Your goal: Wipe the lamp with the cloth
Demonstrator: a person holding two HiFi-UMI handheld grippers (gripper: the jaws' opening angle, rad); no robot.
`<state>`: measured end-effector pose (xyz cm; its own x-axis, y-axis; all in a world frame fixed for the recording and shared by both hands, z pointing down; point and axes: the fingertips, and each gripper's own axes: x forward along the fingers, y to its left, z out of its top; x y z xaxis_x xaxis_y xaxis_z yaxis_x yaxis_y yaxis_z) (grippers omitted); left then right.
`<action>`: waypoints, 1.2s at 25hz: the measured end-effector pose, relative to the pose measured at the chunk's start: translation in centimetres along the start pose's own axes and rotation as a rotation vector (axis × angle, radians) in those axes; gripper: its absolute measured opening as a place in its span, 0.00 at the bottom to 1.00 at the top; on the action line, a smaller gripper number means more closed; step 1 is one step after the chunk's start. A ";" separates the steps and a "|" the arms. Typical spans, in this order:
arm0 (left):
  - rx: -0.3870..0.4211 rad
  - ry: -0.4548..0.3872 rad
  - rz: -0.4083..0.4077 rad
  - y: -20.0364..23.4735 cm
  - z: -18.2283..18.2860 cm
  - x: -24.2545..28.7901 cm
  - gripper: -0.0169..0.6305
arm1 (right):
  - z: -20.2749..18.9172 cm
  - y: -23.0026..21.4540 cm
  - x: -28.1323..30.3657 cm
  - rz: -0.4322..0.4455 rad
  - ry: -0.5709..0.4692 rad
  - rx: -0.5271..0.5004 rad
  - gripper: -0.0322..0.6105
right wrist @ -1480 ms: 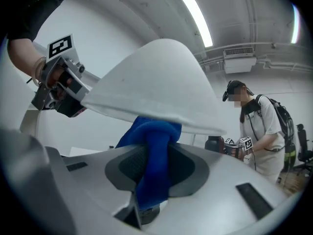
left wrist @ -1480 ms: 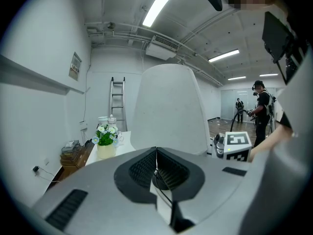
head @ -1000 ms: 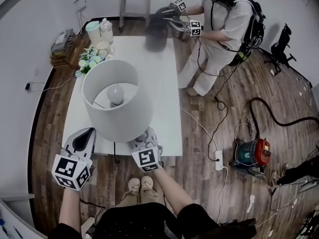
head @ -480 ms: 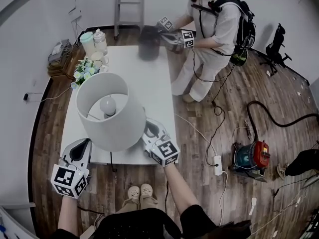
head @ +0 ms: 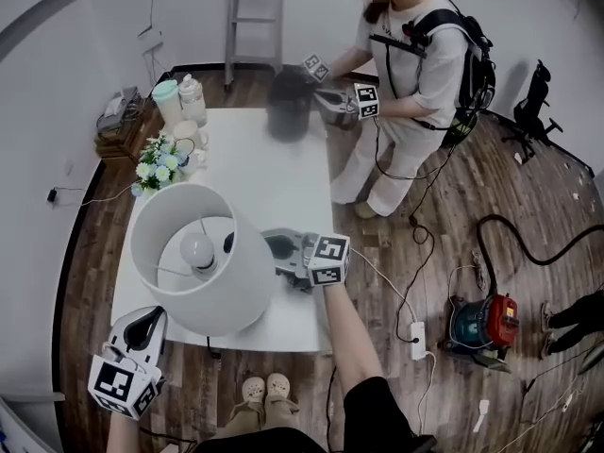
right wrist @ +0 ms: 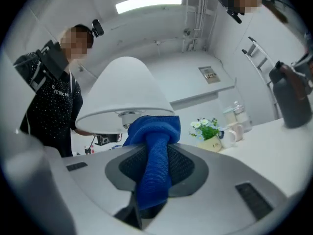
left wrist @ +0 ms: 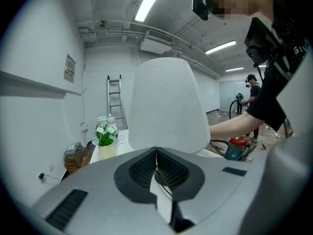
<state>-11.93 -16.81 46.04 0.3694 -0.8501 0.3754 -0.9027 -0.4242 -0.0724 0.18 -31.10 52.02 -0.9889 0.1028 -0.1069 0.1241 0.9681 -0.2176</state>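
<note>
While the right tool (head: 276,249) is clamped on the blue cloth (right wrist: 155,153), its jaws grip the fabric partway along its length. A bunched fold stands out beyond the jaw tips and a strip runs back between the jaws.

The lamp (head: 236,286) stands on the white bench (head: 278,173) directly ahead of this tool. In the right gripper view, the lower rim of its white shade (right wrist: 124,99) lies just above and beyond the bunched cloth. Whether the cloth touches the shade cannot be determined.

The left tool (head: 149,324) is held off the near edge of the bench, on the side of the lamp opposite the right tool. Its jaws are pressed together with nothing between them. The shade rises ahead of and above their tips, apart from them.

A pot of white flowers (head: 156,170) stands on the bench beyond the lamp and to the left of the left tool. A second person (head: 415,64) stands at the far end of the bench, well ahead of both tools, and holds a dark vessel (head: 290,109) with another pair of tools. A ladder (head: 253,8) leans against the far wall.
</note>
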 end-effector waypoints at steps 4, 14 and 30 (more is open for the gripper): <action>0.000 0.025 0.038 0.3 0.7 0.3 0.04 | 1.0 -0.8 2.3 0.116 -0.058 0.014 0.21; -0.048 0.000 0.060 0.4 0.9 0.5 0.04 | -4.4 0.2 4.4 0.241 0.217 0.019 0.21; -0.076 -0.050 0.033 0.5 0.0 0.1 0.04 | -4.3 0.4 0.1 -0.080 0.337 -0.015 0.21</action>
<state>-12.37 -17.16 46.08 0.3478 -0.8787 0.3271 -0.9281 -0.3720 -0.0125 -0.25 -29.70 56.06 -0.9670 0.0934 0.2370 0.0462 0.9792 -0.1974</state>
